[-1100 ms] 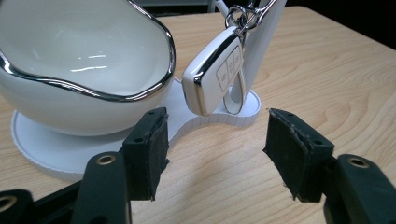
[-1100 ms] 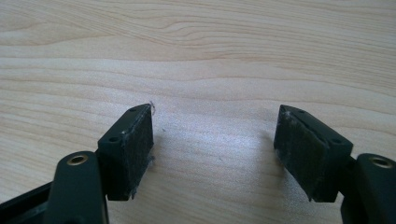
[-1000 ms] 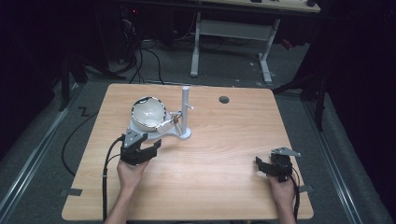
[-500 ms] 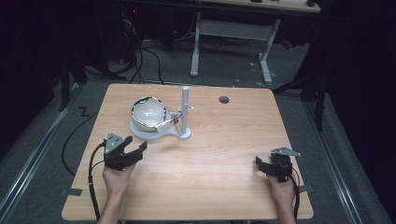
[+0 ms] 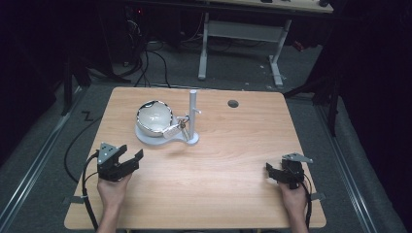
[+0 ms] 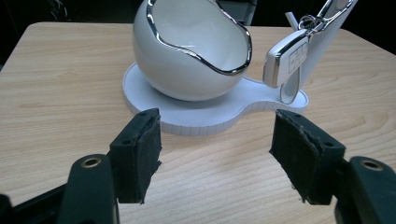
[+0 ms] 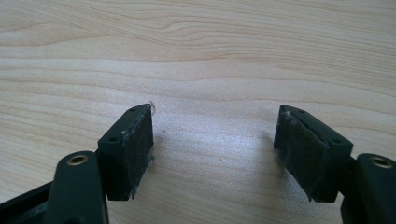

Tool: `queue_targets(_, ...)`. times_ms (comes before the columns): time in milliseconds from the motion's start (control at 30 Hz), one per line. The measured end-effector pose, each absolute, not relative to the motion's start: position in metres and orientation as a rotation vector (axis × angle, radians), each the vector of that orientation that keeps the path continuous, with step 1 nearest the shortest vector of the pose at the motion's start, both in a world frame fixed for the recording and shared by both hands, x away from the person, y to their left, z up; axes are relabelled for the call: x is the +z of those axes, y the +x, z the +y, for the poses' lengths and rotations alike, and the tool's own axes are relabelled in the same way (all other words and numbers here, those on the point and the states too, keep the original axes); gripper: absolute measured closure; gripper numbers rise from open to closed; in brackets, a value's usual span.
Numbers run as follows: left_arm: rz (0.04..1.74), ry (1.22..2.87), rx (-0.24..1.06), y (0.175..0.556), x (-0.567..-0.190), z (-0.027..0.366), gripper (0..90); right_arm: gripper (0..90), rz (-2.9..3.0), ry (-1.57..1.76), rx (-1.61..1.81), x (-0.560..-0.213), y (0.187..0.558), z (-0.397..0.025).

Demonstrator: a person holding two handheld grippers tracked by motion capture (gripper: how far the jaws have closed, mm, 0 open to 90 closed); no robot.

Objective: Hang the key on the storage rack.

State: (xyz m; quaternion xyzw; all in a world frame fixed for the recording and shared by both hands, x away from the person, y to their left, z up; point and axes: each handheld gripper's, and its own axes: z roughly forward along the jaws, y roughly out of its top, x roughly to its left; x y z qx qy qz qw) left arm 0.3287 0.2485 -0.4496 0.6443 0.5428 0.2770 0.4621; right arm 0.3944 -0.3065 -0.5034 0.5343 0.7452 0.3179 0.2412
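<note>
Key fob hangs on stand, both tongs empty: knock and snag risks

Left tongs sit wide open and empty, low over the table, pointing at the white stand. The stand's base lies just ahead of the left pads, not touching. The white bowl sits on that base, straight ahead between the jaws and farther off. The key fob hangs by its ring from the post, ahead and to the side of the right-hand jaw in the left gripper view, resting near the bowl's rim.

Right tongs are also wide open and empty, well apart from the stand, over bare wood.

Risks, as judgement: pushing the left tongs forward at this height likely bumps the base edge and slides the whole stand. The fob dangles freely, so a one-sided touch swings it away or clinks it against the bowl. Pulling the fob sideways instead of lifting could snag the ring on the hook and tip the light post. The bowl is round and glossy, so jaws may slip off it.
</note>
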Motion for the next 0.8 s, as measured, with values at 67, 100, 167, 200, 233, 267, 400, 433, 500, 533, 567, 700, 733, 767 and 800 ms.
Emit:
queue_targets(67,1.346,1.587,0.684,0.328,-0.450,0.251,32.5,28.6,2.038,1.461,0.870,-0.503,0.394,-0.306)
queue_targets(100,1.353,1.588,0.687,0.328,-0.450,0.252,32.2,28.6,2.038,1.461,0.869,-0.503,0.394,-0.306)
queue_targets(167,1.361,1.589,0.688,0.328,-0.451,0.255,31.6,28.6,2.038,1.461,0.870,-0.503,0.394,-0.306)
queue_targets(200,1.368,1.589,0.688,0.327,-0.452,0.256,31.3,28.6,2.038,1.462,0.869,-0.503,0.394,-0.306)
queue_targets(233,1.373,1.588,0.687,0.327,-0.453,0.257,30.9,28.6,2.038,1.462,0.869,-0.503,0.394,-0.306)
queue_targets(267,1.380,1.585,0.688,0.327,-0.453,0.258,30.6,28.6,2.038,1.462,0.870,-0.503,0.394,-0.306)
queue_targets(400,1.397,1.582,0.692,0.326,-0.455,0.262,29.8,28.6,2.038,1.462,0.870,-0.503,0.394,-0.306)
queue_targets(433,1.400,1.581,0.693,0.326,-0.456,0.262,29.6,28.6,2.038,1.462,0.870,-0.503,0.394,-0.306)
queue_targets(500,1.404,1.586,0.697,0.326,-0.457,0.262,29.4,28.6,2.038,1.462,0.870,-0.503,0.394,-0.306)
queue_targets(533,1.408,1.589,0.699,0.326,-0.459,0.262,29.3,28.6,2.039,1.462,0.870,-0.503,0.394,-0.306)
queue_targets(567,1.415,1.588,0.693,0.327,-0.461,0.262,29.1,28.6,2.038,1.462,0.870,-0.503,0.394,-0.306)
queue_targets(700,1.438,1.583,0.705,0.327,-0.467,0.263,28.8,28.6,2.038,1.462,0.871,-0.503,0.394,-0.306)
queue_targets(733,1.443,1.581,0.708,0.327,-0.469,0.263,28.7,28.6,2.037,1.462,0.871,-0.503,0.394,-0.306)
queue_targets(767,1.451,1.581,0.709,0.327,-0.471,0.264,28.8,28.6,2.038,1.462,0.869,-0.503,0.394,-0.306)
queue_targets(800,1.458,1.583,0.712,0.327,-0.473,0.264,28.8,28.6,2.038,1.462,0.869,-0.503,0.394,-0.306)
